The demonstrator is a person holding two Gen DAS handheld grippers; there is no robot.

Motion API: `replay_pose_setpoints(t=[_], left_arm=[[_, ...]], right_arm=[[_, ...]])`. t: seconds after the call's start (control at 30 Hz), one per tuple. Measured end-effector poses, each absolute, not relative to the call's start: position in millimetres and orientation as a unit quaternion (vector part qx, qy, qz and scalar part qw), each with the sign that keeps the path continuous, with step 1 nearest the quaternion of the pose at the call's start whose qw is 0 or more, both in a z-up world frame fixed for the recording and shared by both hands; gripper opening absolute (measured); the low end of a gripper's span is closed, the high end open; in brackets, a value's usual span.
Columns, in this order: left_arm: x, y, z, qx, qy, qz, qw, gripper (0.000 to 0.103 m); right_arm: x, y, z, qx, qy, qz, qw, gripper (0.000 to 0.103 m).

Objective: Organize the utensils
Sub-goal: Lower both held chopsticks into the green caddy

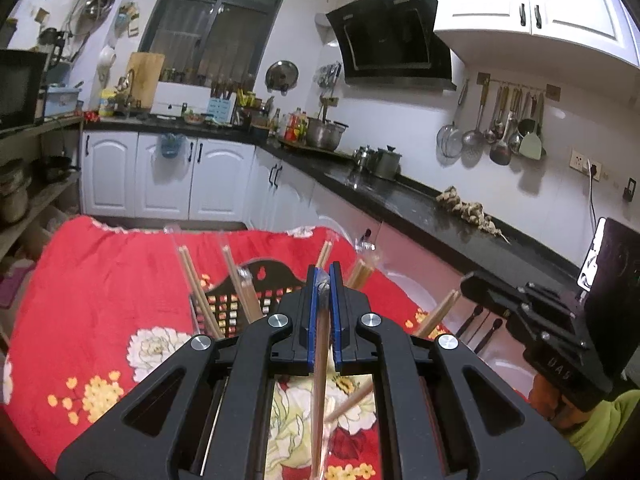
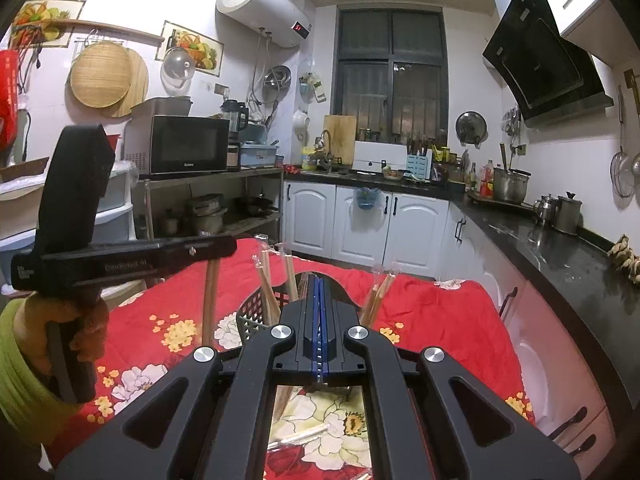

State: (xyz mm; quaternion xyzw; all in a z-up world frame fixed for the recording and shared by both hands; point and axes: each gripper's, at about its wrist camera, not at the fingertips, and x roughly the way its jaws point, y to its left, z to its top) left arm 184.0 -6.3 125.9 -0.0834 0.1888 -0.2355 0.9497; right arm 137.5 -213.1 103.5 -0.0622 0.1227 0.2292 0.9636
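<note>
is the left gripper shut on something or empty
Shut on a chopstick pack: in the left wrist view the left gripper's blue pads pinch the top of a wrapped chopstick pack, which hangs down between them above the red tablecloth.

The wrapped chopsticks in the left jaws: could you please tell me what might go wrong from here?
1. The wrapped chopsticks are pinched near one end by the left gripper and hang down, so they may swing or slip.
2. The black basket already holds several leaning packs; a careless insertion could snag them or tip it.
3. The right gripper sits close by and could collide.
</note>
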Motion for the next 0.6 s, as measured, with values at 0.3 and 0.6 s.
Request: replay_pose_setpoints(t=[0.3, 0.6], left_arm=[[186, 0, 152, -0.075, 0.153, -0.222, 0.960, 0.003], [197, 12, 187, -0.054, 0.112, -0.190, 0.974, 0.003]], right_arm=[[141, -205, 120, -0.073, 0.104, 0.228, 0.965, 0.001], [151, -205, 139, -0.078, 0.080, 0.215, 0.970, 0.001]])
